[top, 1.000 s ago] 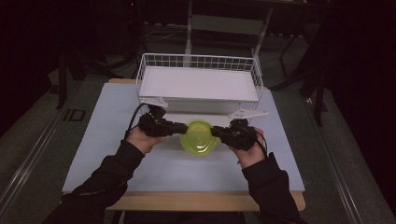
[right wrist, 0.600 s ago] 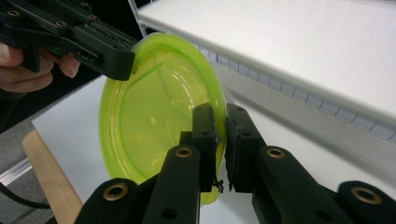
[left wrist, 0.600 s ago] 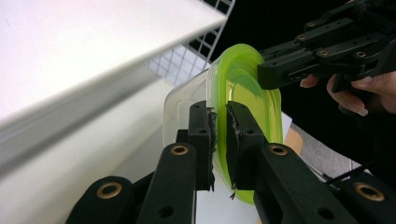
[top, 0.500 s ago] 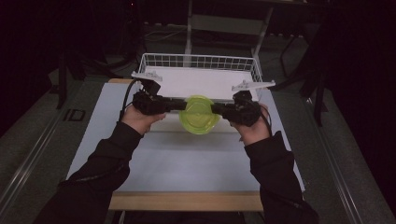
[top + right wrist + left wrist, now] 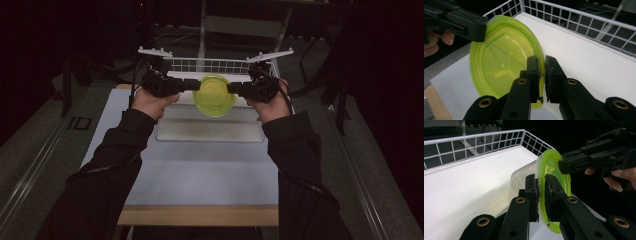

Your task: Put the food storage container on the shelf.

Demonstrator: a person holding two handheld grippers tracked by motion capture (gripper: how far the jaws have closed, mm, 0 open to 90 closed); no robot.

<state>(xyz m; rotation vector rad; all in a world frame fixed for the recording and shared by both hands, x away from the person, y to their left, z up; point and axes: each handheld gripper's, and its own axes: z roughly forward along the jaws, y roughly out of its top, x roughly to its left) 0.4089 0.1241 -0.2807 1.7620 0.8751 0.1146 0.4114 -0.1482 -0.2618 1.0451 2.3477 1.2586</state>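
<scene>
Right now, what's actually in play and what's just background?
In play:
- green-lidded container, pinched at opposite rims by the left gripper and the right gripper
- white wire basket, which the container is held over

Lying about:
- white table mat
- dark stands and frames beyond the table

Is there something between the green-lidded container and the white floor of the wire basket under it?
Nothing visible. Both hand-held grippers, left and right, hold the container by its rim over the basket, whose white floor under it is bare.
</scene>
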